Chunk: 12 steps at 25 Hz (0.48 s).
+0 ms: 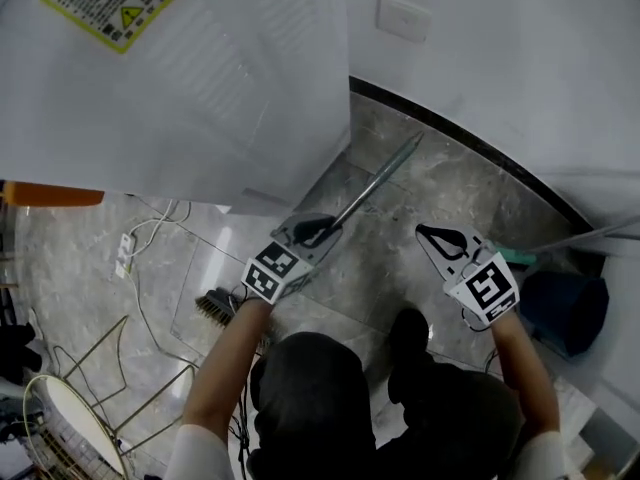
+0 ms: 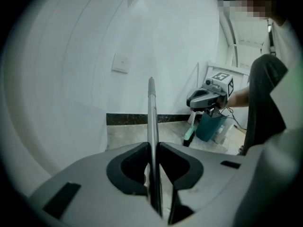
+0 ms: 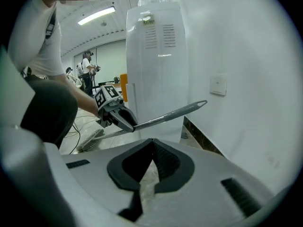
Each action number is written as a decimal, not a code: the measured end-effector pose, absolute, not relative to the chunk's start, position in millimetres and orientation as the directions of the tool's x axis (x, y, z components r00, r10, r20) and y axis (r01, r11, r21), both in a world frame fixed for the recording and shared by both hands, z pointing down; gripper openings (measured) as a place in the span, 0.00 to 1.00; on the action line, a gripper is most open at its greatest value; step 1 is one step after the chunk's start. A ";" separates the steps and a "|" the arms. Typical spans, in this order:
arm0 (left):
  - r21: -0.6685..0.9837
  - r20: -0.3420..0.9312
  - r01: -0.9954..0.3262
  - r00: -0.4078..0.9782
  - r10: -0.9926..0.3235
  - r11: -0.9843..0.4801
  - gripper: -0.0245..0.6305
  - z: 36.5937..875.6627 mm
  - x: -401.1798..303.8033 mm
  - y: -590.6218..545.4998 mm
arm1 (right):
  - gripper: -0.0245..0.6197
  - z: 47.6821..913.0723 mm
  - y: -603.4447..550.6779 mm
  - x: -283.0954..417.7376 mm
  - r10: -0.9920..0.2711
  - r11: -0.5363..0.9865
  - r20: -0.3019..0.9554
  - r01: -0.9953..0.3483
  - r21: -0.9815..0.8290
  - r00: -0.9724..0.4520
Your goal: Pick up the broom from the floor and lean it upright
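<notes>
The broom's grey metal handle [image 1: 378, 178] slants up toward the wall, and its bristle head [image 1: 213, 307] stays low by the floor. My left gripper [image 1: 312, 230] is shut on the handle partway along. In the left gripper view the handle [image 2: 152, 117] runs straight up between the pads of the left gripper [image 2: 154, 146]. My right gripper [image 1: 442, 238] hangs apart to the right, shut with nothing in it. The right gripper view shows its own right gripper [image 3: 152, 143] closed, and beyond it the left gripper [image 3: 124, 119] holding the handle [image 3: 170, 113], with the broom head [image 3: 90, 139] lower left.
A tall white appliance [image 1: 200, 88] stands on the left against the white wall with its black skirting [image 1: 470, 140]. A dark teal bin [image 1: 565, 308] sits at the right. A power strip with cables [image 1: 124, 254] and a wire frame [image 1: 60, 418] lie at the left.
</notes>
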<state>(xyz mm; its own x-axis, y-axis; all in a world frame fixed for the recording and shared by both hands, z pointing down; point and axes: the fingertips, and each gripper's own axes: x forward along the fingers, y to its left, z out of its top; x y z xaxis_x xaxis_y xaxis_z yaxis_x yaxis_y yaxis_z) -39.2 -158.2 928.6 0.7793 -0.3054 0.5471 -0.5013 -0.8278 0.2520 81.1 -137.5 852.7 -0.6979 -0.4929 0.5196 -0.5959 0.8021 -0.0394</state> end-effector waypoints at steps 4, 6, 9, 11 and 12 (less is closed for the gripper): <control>0.214 0.495 -0.486 0.802 -0.335 -0.847 0.15 882.7 -19.3 -181.3 | 0.04 824.8 -144.5 86.9 -0.518 0.791 0.492 -0.611 -0.034 -0.699; 0.209 0.495 -0.483 0.802 -0.335 -0.850 0.15 862.9 -12.0 -187.4 | 0.04 814.0 -147.0 90.6 -0.528 0.789 0.490 -0.614 -0.020 -0.694; 0.211 0.481 -0.496 0.803 -0.352 -0.842 0.14 838.3 -2.2 -202.6 | 0.04 794.3 -155.9 97.6 -0.551 0.779 0.477 -0.627 0.001 -0.685; 0.209 0.461 -0.509 0.805 -0.375 -0.835 0.15 824.1 4.7 -216.5 | 0.04 777.0 -164.1 103.7 -0.574 0.772 0.460 -0.636 0.028 -0.677; 0.208 0.448 -0.510 0.808 -0.382 -0.834 0.14 816.8 8.7 -221.9 | 0.04 768.7 -166.7 106.8 -0.585 0.769 0.447 -0.638 0.040 -0.677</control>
